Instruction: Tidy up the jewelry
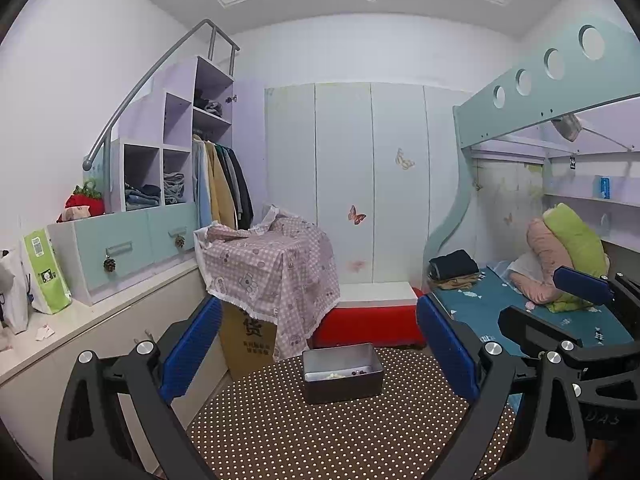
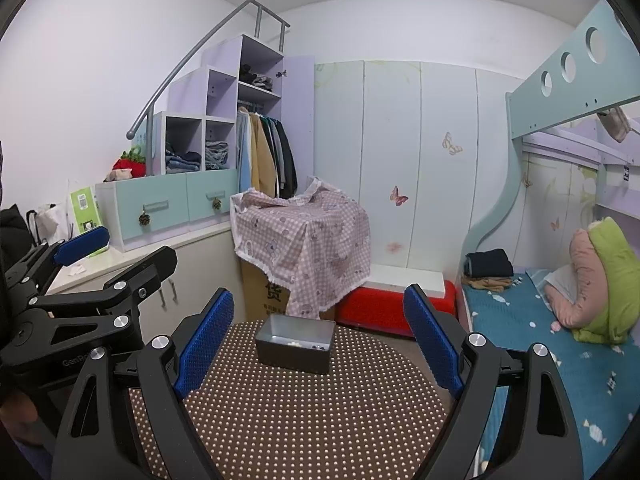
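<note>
Left gripper (image 1: 320, 344) held level above the near part of the round brown surface with a white dot pattern (image 1: 340, 432), pointing toward the far wall. Its blue ribbed fingers (image 1: 192, 348) stand wide apart, nothing between them. Right gripper (image 2: 318, 332) sits alongside in the same level, forward-pointing pose; its blue fingers (image 2: 206, 332) are likewise spread wide and hold nothing. In the right wrist view the left gripper shows at the left edge, over the surface's left rim; in the left wrist view the right gripper shows at the right edge, over the side next to the bed.

The grey rectangular metal tray (image 1: 343, 386) rests at the far edge of the dotted surface, centred ahead of both grippers and well apart from the fingertips. Inside lie small pieces of jewelry (image 1: 352, 372): a few dark beads and something pale, too small to tell apart.

Dotted cloth between the grippers and the tray is bare. Just beyond the surface's far edge stand a cardboard box draped with a pink checked cloth (image 1: 276, 264) to the left and a red storage box with a white lid (image 1: 372, 320) behind the tray. A bed with a teal patterned sheet (image 2: 560, 344) borders the right side; a white low cabinet top (image 1: 80, 320) runs along the left.
</note>
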{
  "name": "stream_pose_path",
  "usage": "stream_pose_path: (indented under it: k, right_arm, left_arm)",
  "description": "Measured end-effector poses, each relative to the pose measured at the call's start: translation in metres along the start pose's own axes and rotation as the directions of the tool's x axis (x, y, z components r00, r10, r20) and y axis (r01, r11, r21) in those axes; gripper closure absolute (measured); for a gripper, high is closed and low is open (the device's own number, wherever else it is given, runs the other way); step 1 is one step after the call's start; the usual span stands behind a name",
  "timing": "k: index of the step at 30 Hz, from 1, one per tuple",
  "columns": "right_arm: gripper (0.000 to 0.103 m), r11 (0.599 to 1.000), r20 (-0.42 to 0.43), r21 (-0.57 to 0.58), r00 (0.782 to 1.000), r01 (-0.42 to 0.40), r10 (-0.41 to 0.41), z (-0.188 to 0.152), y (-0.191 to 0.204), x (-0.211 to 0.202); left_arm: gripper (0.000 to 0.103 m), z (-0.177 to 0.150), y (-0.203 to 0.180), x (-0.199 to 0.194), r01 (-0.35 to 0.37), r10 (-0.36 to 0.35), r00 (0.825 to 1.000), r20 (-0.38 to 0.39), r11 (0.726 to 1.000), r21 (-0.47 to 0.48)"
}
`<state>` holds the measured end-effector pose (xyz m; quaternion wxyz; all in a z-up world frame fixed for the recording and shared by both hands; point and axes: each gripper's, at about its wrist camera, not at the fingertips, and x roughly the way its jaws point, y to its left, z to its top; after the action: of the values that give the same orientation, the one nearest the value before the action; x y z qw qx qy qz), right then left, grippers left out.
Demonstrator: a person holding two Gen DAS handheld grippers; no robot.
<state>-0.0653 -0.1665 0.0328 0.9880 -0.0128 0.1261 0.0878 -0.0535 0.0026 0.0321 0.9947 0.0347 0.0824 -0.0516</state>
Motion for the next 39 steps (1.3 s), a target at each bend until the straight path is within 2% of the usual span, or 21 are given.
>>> stream_pose_path:
  k: [39]
  right_arm:
    - [0.019, 1.0, -0.003, 0.004, 1.0, 0.004, -0.004, -0.0024, -0.0027, 0.0036]
  left_arm:
    - [0.008, -0.0009, -0.0019, 0.0008, 0.001, -0.001, 1.0, -0.008, 1.0, 0.0]
